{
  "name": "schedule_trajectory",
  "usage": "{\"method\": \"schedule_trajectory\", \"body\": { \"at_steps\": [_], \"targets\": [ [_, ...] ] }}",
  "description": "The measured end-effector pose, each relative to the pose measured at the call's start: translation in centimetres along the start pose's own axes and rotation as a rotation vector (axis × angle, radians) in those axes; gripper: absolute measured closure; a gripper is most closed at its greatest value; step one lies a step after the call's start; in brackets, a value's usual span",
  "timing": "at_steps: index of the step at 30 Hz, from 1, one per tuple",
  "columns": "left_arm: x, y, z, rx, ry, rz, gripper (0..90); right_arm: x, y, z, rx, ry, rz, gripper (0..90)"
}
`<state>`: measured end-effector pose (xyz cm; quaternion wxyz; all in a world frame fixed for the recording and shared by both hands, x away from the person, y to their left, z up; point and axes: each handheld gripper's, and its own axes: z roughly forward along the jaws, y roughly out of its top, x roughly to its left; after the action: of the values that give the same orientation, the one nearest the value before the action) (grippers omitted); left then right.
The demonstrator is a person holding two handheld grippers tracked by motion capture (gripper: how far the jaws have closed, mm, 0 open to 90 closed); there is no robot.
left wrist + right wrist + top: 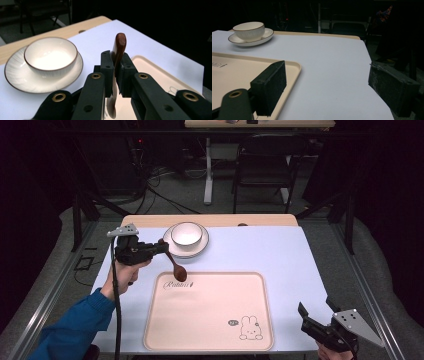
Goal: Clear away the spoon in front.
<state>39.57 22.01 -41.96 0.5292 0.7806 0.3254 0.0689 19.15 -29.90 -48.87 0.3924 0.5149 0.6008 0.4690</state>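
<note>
Over the tray's [210, 320] far edge, my left gripper [167, 251] pinches the wooden spoon [177, 269] aloft, not yet set down. I judge the bowl [186, 233] and plate [200, 248] are still to move. My right gripper [316, 309] waits with its jaws spread.

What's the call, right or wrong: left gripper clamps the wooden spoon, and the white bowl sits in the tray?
Wrong on one point. The white bowl sits on a plate on the table beyond the tray, not in it, as the high view shows. The left gripper does clamp the wooden spoon.
</note>
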Motion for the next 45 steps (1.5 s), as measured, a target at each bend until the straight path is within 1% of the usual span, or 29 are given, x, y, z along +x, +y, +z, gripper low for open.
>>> {"method": "schedule_trajectory", "body": {
  "at_steps": [6,8,10,11,12,16,18,19,20,24,27,28,31,35,37,40,42,44,45],
  "targets": [
    [-0.2,-0.8,0.1,0.050,-0.031,-0.015,84.5,0.0,0.0,0.0,0.000,0.004,0.003,13.9],
    [-0.3,-1.0,0.1,0.069,-0.041,-0.019,84.5,0.0,0.0,0.0,-0.003,0.006,-0.004,13.8],
    [-0.4,-1.1,0.1,0.097,-0.051,-0.017,84.5,0.0,0.0,-0.1,-0.002,0.008,-0.005,13.9],
    [-0.5,-1.3,0.2,0.098,-0.062,-0.025,84.5,0.0,0.0,0.0,-0.003,0.007,-0.004,13.9],
    [-0.5,-1.3,0.2,0.113,-0.061,-0.025,84.4,0.0,0.0,-0.1,-0.002,0.008,-0.005,13.8],
    [-0.7,-1.8,0.2,0.139,-0.074,-0.031,84.4,0.0,0.0,-0.1,-0.001,0.009,-0.001,13.9],
    [-0.7,-2.1,0.3,0.155,-0.087,-0.045,84.4,0.0,0.0,0.0,-0.001,0.009,0.000,13.9],
    [-0.7,-2.2,0.4,0.163,-0.085,-0.047,84.4,0.0,0.0,0.0,-0.001,0.009,-0.001,13.9],
    [-0.7,-2.4,0.4,0.177,-0.091,-0.053,84.4,0.1,0.0,-0.1,-0.002,0.009,-0.001,13.8],
    [-0.5,-2.8,0.7,0.204,-0.099,-0.083,84.2,0.0,0.0,0.0,-0.001,0.009,-0.001,13.9],
    [-0.3,-3.3,1.1,0.235,-0.103,-0.099,84.1,0.1,0.0,0.0,0.000,0.008,-0.002,13.8],
    [-0.1,-3.4,1.2,0.236,-0.113,-0.112,84.0,0.0,0.0,0.0,0.000,0.008,-0.002,13.9],
    [0.4,-3.7,1.4,0.242,-0.116,-0.131,83.2,0.0,0.0,0.0,0.000,0.008,-0.002,13.9],
    [1.0,-4.2,1.8,0.243,-0.111,-0.156,81.9,0.1,0.0,0.0,0.001,0.007,-0.002,13.9],
    [1.1,-4.5,2.1,0.250,-0.113,-0.160,81.1,0.1,0.0,0.0,0.000,0.008,-0.002,13.8],
    [1.3,-4.8,2.5,0.254,-0.102,-0.161,79.9,0.1,0.0,0.0,0.000,0.008,-0.003,13.9],
    [1.6,-5.1,2.6,0.258,-0.098,-0.172,79.4,0.1,0.0,0.0,0.000,0.008,-0.001,13.8],
    [1.8,-5.4,2.8,0.249,-0.096,-0.192,79.2,0.1,0.0,0.0,-0.001,0.008,-0.003,13.9],
    [1.8,-5.4,2.8,0.250,-0.094,-0.191,79.0,0.1,0.0,0.0,-0.001,0.007,-0.003,13.8]
  ]
}}
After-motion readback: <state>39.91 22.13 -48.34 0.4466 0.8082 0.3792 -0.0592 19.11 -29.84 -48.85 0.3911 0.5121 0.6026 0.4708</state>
